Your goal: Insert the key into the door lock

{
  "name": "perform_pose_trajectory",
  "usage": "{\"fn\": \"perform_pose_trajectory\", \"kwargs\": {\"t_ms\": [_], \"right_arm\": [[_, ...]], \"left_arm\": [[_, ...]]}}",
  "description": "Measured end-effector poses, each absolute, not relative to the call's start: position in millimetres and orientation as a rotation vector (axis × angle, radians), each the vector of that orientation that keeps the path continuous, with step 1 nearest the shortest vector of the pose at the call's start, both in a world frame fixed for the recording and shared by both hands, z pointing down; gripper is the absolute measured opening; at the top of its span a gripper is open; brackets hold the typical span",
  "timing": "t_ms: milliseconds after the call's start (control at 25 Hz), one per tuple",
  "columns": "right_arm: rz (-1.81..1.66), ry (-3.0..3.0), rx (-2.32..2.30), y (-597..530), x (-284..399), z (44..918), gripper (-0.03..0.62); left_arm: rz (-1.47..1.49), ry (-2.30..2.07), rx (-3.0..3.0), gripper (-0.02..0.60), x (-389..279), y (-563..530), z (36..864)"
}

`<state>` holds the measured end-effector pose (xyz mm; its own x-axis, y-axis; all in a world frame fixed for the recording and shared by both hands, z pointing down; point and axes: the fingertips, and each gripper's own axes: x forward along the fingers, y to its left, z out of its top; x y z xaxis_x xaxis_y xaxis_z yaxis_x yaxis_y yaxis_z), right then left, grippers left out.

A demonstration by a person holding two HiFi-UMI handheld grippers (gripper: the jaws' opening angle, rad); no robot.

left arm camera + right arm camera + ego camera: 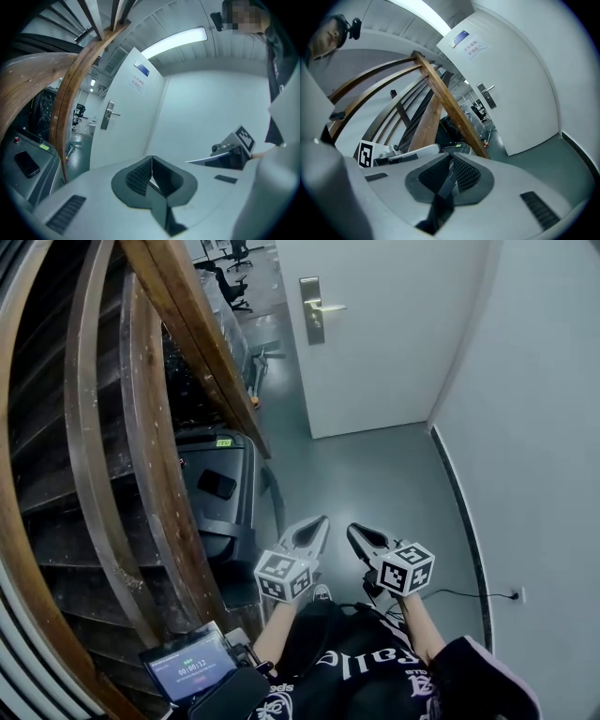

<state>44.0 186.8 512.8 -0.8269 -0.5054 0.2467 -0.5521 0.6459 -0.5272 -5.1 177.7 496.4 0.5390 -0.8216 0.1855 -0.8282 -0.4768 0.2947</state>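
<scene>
Holding left tongs (pixel 317 523) and right tongs (pixel 355 532) low and side by side, jaws pressed together on each, tips pointing far, forearms (pixel 421 626) bent.

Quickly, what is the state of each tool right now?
Left grey two-jaw tool: closed, jaws together, nothing seen held.
Right grey two-jaw tool: closed, jaws together, nothing seen held.

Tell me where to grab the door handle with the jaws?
Probably the free end of the door handle, away from its metal plate. Come straight at the door, one jaw above, one below, since the thin lever lies level.
</scene>
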Motion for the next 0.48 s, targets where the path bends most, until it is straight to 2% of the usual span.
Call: {"fn": "perform_pose_trajectory", "kwargs": {"t_ms": [480], "right_arm": [[0.907, -2.824, 0.810, 211, 105, 496, 0.037]], "left_arm": [[-0.013, -1.416, 2.397, 0.006, 55, 208, 484]]}}
